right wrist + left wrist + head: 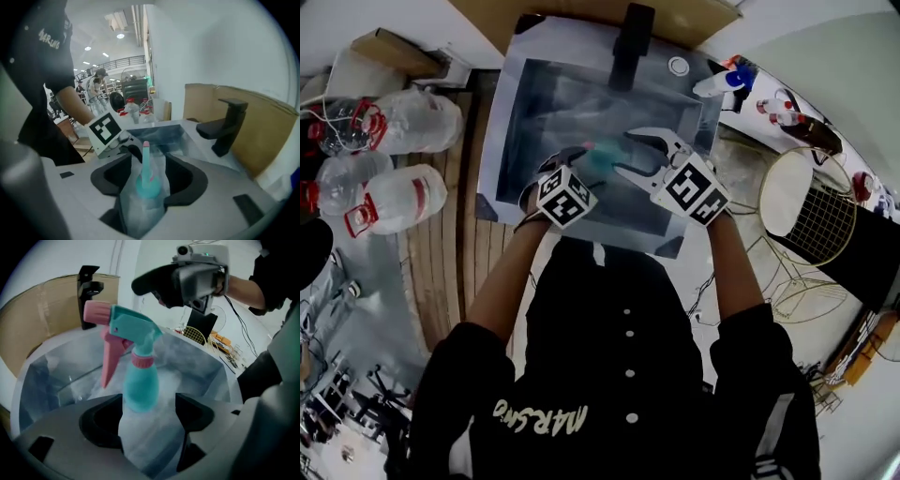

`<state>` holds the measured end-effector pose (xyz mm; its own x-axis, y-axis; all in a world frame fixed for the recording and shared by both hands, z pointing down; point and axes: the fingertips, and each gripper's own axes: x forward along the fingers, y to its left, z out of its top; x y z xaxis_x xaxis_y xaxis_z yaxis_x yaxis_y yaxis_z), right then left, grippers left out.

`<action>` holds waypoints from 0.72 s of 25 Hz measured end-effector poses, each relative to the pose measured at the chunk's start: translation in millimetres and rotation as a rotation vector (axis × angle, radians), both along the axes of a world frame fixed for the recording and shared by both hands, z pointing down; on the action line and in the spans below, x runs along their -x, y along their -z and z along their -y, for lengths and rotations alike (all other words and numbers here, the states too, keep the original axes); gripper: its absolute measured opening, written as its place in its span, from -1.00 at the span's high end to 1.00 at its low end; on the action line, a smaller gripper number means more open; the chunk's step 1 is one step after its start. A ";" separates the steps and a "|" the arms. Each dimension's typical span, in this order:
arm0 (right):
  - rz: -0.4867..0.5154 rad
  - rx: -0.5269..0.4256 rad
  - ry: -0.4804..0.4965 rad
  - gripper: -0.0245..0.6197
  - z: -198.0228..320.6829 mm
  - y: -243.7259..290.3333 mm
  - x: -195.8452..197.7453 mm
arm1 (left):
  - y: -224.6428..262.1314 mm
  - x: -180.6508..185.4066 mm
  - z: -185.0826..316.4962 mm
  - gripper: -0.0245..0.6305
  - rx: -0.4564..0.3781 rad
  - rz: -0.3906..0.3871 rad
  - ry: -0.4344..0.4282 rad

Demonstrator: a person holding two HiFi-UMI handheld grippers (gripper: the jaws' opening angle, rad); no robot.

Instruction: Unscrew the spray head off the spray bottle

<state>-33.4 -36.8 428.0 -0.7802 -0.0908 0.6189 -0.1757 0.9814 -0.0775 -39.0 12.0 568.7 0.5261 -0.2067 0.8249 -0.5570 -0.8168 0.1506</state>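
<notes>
Okay, the sink [511, 112] has steep grey walls all round and a black faucet [630, 42] at its far rim. The open room is above the basin and across its middle. Cardboard [42, 310] stands behind the sink's far edge. Left of the sink lie clear jugs [398, 197] with red handles; I can't tell what is in them. Right of the sink on the desk [727, 155] is a wire basket [811, 216], and a second sprayer [722, 82] lies by the sink's far right corner.

The sink holds the bottle [140, 391], which stands upright. It is teal with a pink collar, and the teal spray head [131, 324] with pink trigger and nozzle is on its neck.

The left hand-held gripper [149, 413] has its jaws wide. The bottle's lower body is between them, close to one jaw with a clear gap to the other, so it is not clamped. The right hand-held gripper [642, 153] also has its jaws apart, over the sink on the bottle's other side. Its jaws frame the bottle and spray head with no pad pressing. Both grippers are over the sink, near each other.
</notes>
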 end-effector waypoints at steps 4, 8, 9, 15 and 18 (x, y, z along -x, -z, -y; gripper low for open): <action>-0.075 0.025 0.049 0.16 5.7 -39.8 17.6 | -12.1 -4.2 23.9 -0.19 0.009 0.020 -0.039; -0.112 0.059 0.079 0.16 3.9 -61.9 24.8 | -27.1 -11.5 28.8 -0.22 -0.005 -0.008 -0.100; -0.121 0.061 0.087 0.17 3.3 -66.4 25.9 | -29.7 -13.5 30.3 -0.22 -0.024 -0.021 -0.119; -0.148 0.045 0.118 0.33 2.6 -80.1 27.4 | -33.5 -25.3 40.8 -0.20 -0.134 -0.109 -0.201; -0.152 0.033 0.132 0.44 2.0 -82.0 28.2 | -33.3 -27.2 43.9 -0.19 -0.167 -0.137 -0.224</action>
